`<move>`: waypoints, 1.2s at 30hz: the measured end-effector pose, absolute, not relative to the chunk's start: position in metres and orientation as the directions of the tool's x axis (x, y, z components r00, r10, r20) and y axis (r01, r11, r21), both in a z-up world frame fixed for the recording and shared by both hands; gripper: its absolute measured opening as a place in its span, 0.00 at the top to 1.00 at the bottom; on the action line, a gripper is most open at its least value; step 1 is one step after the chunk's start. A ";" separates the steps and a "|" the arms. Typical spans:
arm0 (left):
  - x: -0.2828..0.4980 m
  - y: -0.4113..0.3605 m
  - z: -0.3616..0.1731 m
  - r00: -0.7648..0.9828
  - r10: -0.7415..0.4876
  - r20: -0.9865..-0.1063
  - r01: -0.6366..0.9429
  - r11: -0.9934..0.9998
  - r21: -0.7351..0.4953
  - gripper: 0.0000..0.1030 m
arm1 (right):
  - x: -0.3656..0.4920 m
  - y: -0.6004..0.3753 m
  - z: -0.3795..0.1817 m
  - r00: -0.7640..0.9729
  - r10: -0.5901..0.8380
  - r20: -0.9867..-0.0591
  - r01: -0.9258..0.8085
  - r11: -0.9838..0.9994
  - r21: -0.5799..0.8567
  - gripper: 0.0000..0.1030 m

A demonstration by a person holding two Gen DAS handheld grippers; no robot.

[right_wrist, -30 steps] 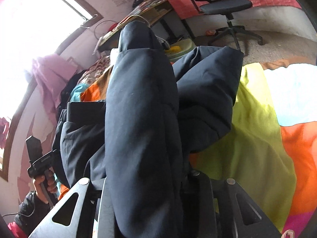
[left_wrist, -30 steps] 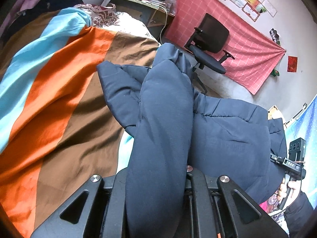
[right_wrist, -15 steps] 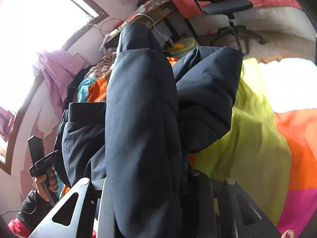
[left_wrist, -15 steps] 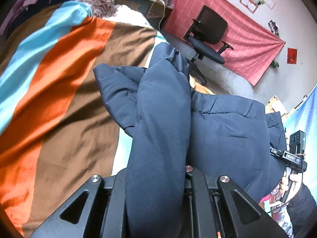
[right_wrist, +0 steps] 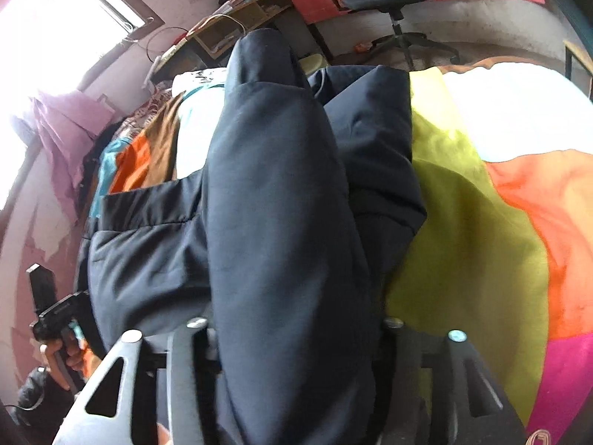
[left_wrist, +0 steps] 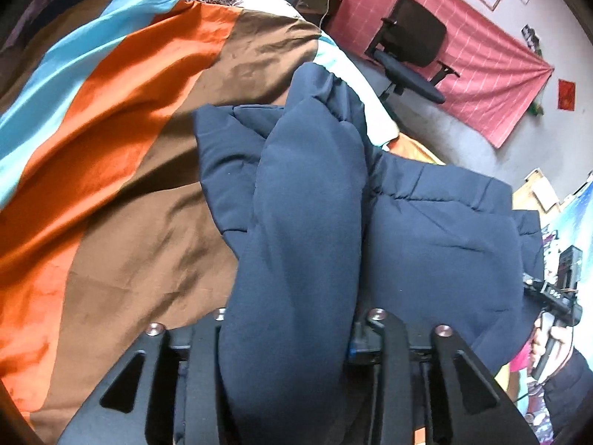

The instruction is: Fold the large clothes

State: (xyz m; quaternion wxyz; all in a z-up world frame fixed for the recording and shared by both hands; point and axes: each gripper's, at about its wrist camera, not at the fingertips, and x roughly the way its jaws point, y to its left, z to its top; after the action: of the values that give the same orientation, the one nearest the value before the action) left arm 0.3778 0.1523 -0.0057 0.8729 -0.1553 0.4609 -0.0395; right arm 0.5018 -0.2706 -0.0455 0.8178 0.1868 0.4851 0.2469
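Observation:
A dark navy padded jacket (left_wrist: 437, 237) hangs above a bed with a striped cover (left_wrist: 122, 118). My left gripper (left_wrist: 289, 337) is shut on a thick fold of the jacket, which bulges out between its jaws and hides the fingertips. My right gripper (right_wrist: 292, 333) is shut on another fold of the same jacket (right_wrist: 274, 204), fingertips hidden too. In the left wrist view the right gripper (left_wrist: 556, 296) shows at the far right in a hand. In the right wrist view the left gripper (right_wrist: 55, 315) shows at the lower left in a hand.
The bed cover is brown, orange and light blue on one side, yellow-green, orange and magenta (right_wrist: 481, 222) on the other. A black office chair (left_wrist: 411, 48) stands on the floor past the bed, before a pink cloth (left_wrist: 493, 70) on the wall. A cluttered desk (right_wrist: 229, 33) stands by the window.
Both grippers keep hold of the jacket and have carried it further over the bed. The bed cover looks larger and closer in both views.

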 end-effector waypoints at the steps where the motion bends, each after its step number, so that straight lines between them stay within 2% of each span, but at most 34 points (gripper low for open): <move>1: 0.376 0.151 -0.007 0.569 -0.207 -0.796 -0.079 0.950 -0.303 0.65 | 0.501 -0.270 -0.045 0.413 0.571 -0.709 -0.219 0.818 0.532 0.42; 3: 0.375 0.152 -0.010 0.565 -0.190 -0.803 -0.096 0.952 -0.292 0.57 | 0.496 -0.269 -0.045 0.431 0.545 -0.720 -0.208 0.836 0.508 0.31; 4: 0.373 0.153 -0.010 0.567 -0.179 -0.804 -0.108 0.951 -0.288 0.53 | 0.493 -0.270 -0.045 0.436 0.538 -0.721 -0.207 0.840 0.502 0.29; 8: 0.361 0.158 -0.003 0.618 -0.129 -0.776 -0.157 0.947 -0.282 0.27 | 0.481 -0.267 -0.041 0.463 0.486 -0.741 -0.200 0.872 0.447 0.14; 10: 0.353 0.159 0.004 0.649 -0.105 -0.754 -0.168 0.946 -0.276 0.24 | 0.476 -0.265 -0.041 0.472 0.455 -0.755 -0.203 0.890 0.409 0.10; 16: 0.329 0.148 0.026 0.710 -0.042 -0.703 -0.164 0.961 -0.224 0.20 | 0.450 -0.259 -0.025 0.568 0.383 -0.729 -0.236 0.924 0.302 0.00; 20: 0.313 0.129 0.041 0.754 0.017 -0.656 -0.168 0.971 -0.168 0.14 | 0.434 -0.257 -0.013 0.635 0.356 -0.686 -0.232 0.935 0.270 0.00; 25: 0.297 0.104 0.052 0.796 0.043 -0.604 -0.135 0.985 -0.108 0.13 | 0.414 -0.251 0.001 0.714 0.323 -0.621 -0.237 0.946 0.220 0.00; 36: 0.253 0.043 0.070 0.872 0.004 -0.490 -0.062 0.993 -0.102 0.09 | 0.355 -0.240 0.032 0.794 0.323 -0.514 -0.271 0.946 0.176 0.00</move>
State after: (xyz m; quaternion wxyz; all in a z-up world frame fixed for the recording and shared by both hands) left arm 0.2531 0.0428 0.0696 0.9657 -0.0575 0.2527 0.0172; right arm 0.3552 -0.2396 0.0318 0.9460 0.0467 0.2796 0.1571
